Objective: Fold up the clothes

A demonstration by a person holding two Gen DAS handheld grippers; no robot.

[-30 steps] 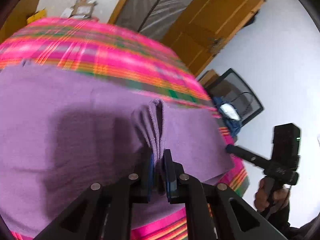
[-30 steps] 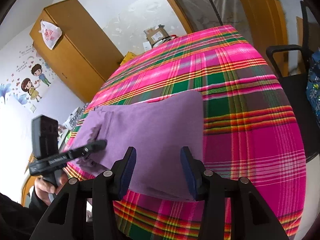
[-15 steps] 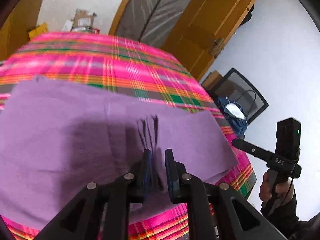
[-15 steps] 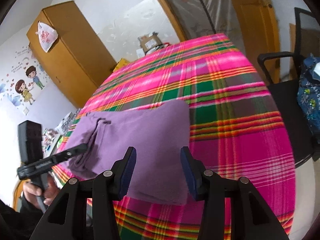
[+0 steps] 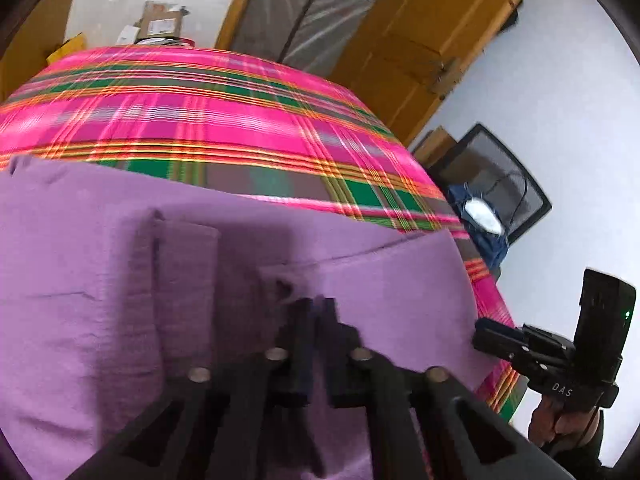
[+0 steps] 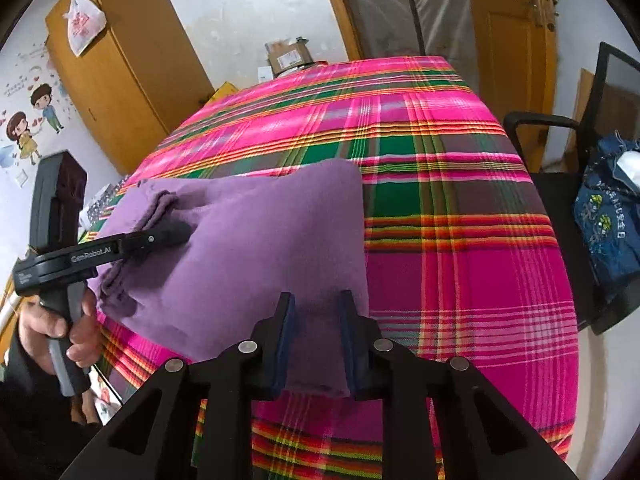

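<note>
A folded purple cloth (image 5: 100, 280) (image 6: 260, 248) lies on the pink plaid tablecloth (image 5: 240, 120) (image 6: 460, 260), near the table's front edge. My left gripper (image 5: 316, 308) (image 6: 180, 232) is shut with its tips down on the cloth's middle, where a small pucker of fabric sits at the tips. Layered edges of the fold show to its left. My right gripper (image 6: 317, 312) (image 5: 480, 332) has its jaws drawn in on the cloth's near right corner, which fills the gap between the pads. A hand (image 6: 68, 320) holds the left gripper's handle.
An office chair (image 6: 560, 184) (image 5: 500, 168) with a blue bag (image 6: 608, 216) (image 5: 476, 216) stands off the table's right side. A wooden wardrobe (image 6: 132, 60) and a cardboard box (image 6: 288, 54) (image 5: 160, 24) are beyond the far edge. The far half of the tablecloth is bare.
My left gripper lowered the raised fold onto the table and its jaws narrowed again over the cloth. My right gripper came in to the cloth's corner and its jaws went from wide open to closed on it.
</note>
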